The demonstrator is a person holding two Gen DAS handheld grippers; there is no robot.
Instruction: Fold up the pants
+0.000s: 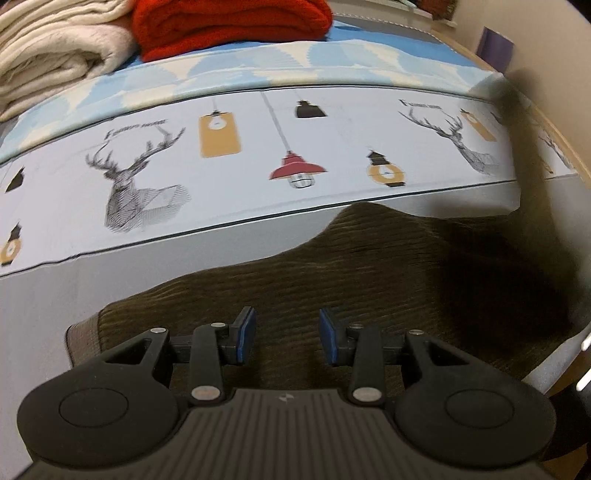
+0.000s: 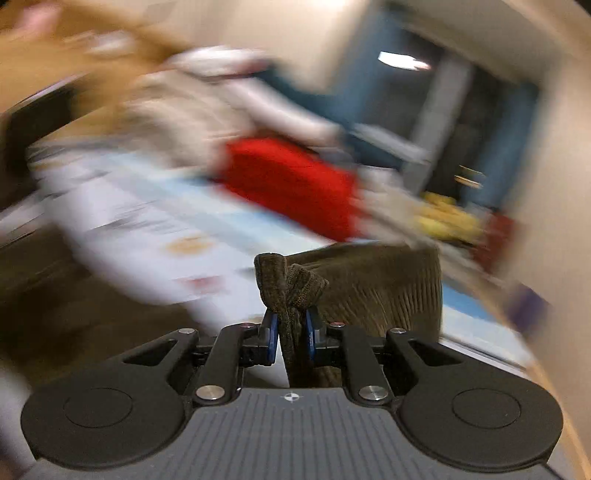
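My right gripper (image 2: 290, 332) pinches a bunched fold of the brown pants (image 1: 332, 266), lifting it to double the cloth over, while my left gripper (image 1: 287, 334) hovers half-open, empty, above the rest on the bed (image 1: 258, 147).

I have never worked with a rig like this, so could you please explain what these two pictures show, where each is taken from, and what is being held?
There is no robot here: a person holds a two-finger gripper in each hand, and each gripper carries a wide-angle camera looking forward along its fingers. The left wrist picture shows the left gripper open, with nothing between its blue pads, above brown corduroy pants lying on a bed sheet printed with deer and lamps. Folded cream blankets and a red blanket lie behind. The right wrist picture is blurred, but the right gripper is sharp: it is shut on a bunched edge of the same pants, lifted off the bed.
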